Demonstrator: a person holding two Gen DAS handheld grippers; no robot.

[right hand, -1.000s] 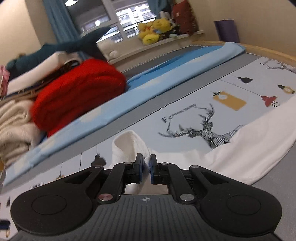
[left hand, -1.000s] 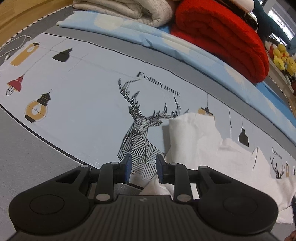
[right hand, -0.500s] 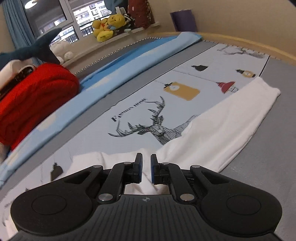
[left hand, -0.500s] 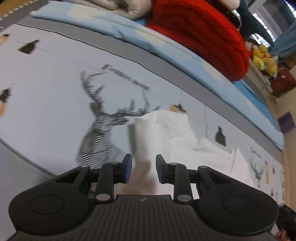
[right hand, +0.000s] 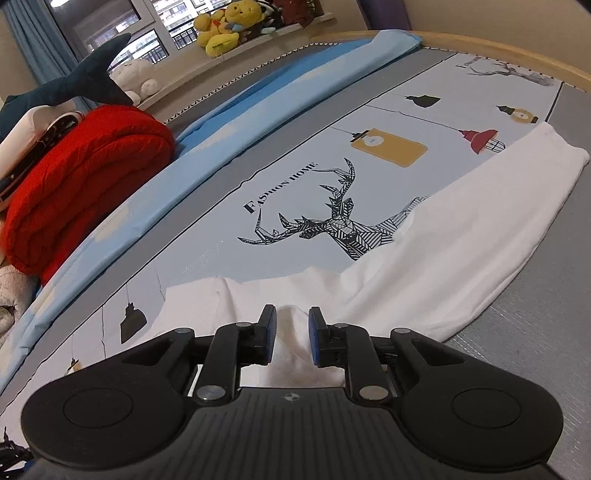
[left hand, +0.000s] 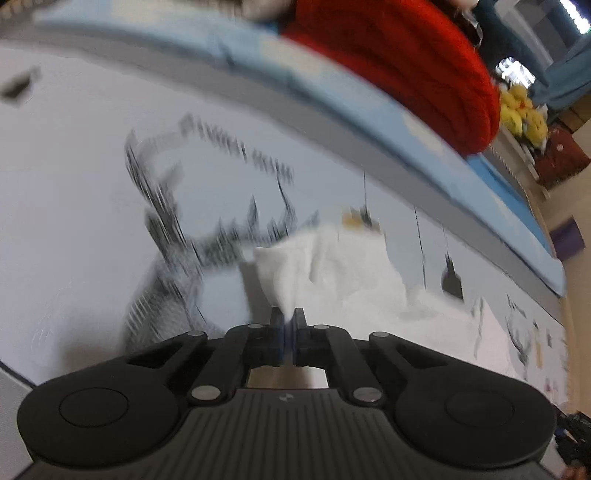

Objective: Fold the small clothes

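A white garment [right hand: 461,229] lies spread along the near side of the printed bedsheet [right hand: 295,147], one end reaching far right. In the blurred left wrist view my left gripper [left hand: 287,325] is shut on a pinched edge of the white garment [left hand: 332,269], the cloth rising in a fold from the pads. In the right wrist view my right gripper [right hand: 291,328] has its jaws opening. A ridge of the white cloth lies between its blue pads, which stand apart from it.
A rolled red blanket [right hand: 85,173] and a folded light-blue quilt [right hand: 258,99] lie along the far side of the bed. Plush toys [right hand: 221,26] sit on the window sill, a shark toy [right hand: 66,88] beside the blanket. Grey mattress border [right hand: 535,332] at right.
The left gripper moved forward and down onto the garment's edge and shut on it. The right gripper lowered the cloth it held onto the bed, and its jaws have parted.
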